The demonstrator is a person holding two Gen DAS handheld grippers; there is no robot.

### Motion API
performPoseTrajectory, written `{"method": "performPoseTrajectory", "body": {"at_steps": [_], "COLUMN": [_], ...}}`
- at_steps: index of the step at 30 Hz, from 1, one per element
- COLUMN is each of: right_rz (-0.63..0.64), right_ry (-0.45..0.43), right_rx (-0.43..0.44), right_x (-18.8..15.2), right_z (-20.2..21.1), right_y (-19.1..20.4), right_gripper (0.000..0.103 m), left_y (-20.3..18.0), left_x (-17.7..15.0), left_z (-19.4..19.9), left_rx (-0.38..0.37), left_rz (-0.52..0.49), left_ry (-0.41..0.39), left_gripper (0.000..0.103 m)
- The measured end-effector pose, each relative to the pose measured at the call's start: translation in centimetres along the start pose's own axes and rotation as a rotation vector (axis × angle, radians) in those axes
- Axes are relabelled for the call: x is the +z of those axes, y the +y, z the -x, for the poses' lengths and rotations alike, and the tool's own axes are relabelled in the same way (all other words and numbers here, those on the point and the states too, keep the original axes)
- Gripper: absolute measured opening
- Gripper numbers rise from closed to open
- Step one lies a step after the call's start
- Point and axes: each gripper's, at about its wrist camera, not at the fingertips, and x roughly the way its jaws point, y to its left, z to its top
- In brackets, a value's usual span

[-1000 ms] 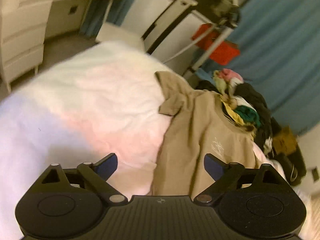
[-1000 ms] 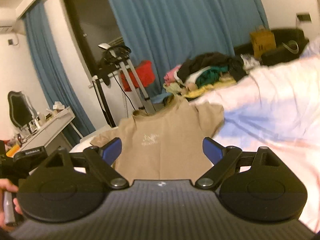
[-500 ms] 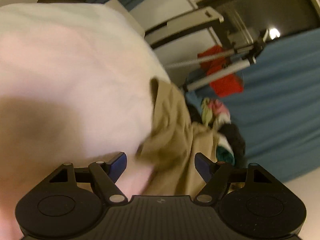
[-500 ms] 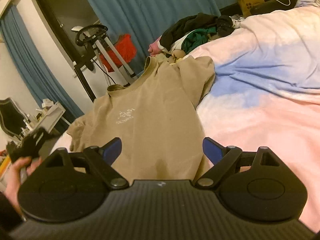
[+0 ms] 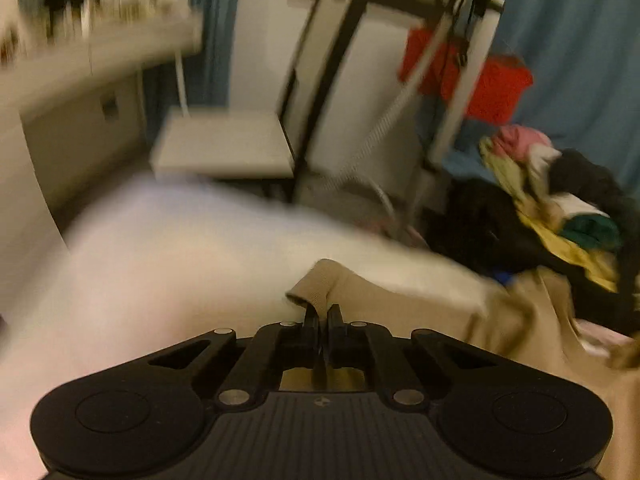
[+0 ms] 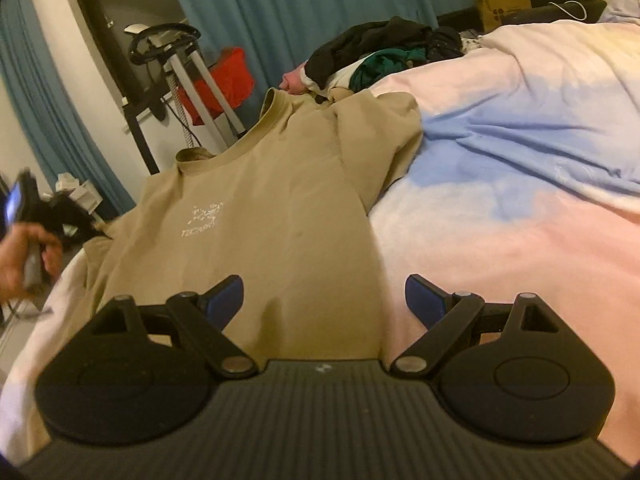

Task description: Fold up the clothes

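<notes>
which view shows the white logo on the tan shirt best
The right wrist view: the tan shirt lies spread flat there, chest logo facing up and unblocked. The left wrist view is blurred, showing only a bunched sleeve edge pinched in the left gripper, no logo.

I see the bed, covered with a soft quilt in pale pink, white and blue patches (image 6: pixel 520 184). A tan short-sleeved T-shirt with a small white print on the chest (image 6: pixel 256 216) lies spread flat on it. At the far edge a heap of mixed clothes, black, green, yellow and pink (image 6: pixel 384 48), lies just beyond the shirt's collar.
</notes>
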Motion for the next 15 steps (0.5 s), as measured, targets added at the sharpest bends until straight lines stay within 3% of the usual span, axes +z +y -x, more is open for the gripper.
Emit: {"method": "performPoseTrajectory", "body": {"at_steps": [2,4,6,8,9,15], "right_rz": [-0.002,-0.005,-0.006,-0.001,0.002,-0.006], "right_ry": [0.003,-0.003,-0.011,-0.018,-0.021,-0.025], "right_rx": [-0.002,-0.004,-0.007,-0.009,-0.010,-0.004], "right_x": [0.0,0.1,0.1,0.2,0.2,0.3], "right_z": [-0.1,0.0,0.1,0.3,0.4,1.2], "right_y": [0.0,-0.2,-0.2,0.0,0.1,0.3], "right_gripper": [0.089,0.089,0.089,0.089,0.089,0.089], "left_y": [0.6,1.1,1.7,2.6,3.3,10.3], "left_x": [0.7,1.3,2.0,1.2,0.3,-7.6], "left_z": [1.1,2.1,3.2,4.1,4.5,7.4], "left_rx": [0.017,0.034,0.051,0.035,0.007,-0.262], "left_rz": [0.016,0.033,0.049,0.083,0.122,0.471], "left_ry": [-0.039,-0.079,-0.118,-0.106,-0.082,0.110], "left_gripper": [0.005,0.013,0.040,0.063,0.068,0.073]}}
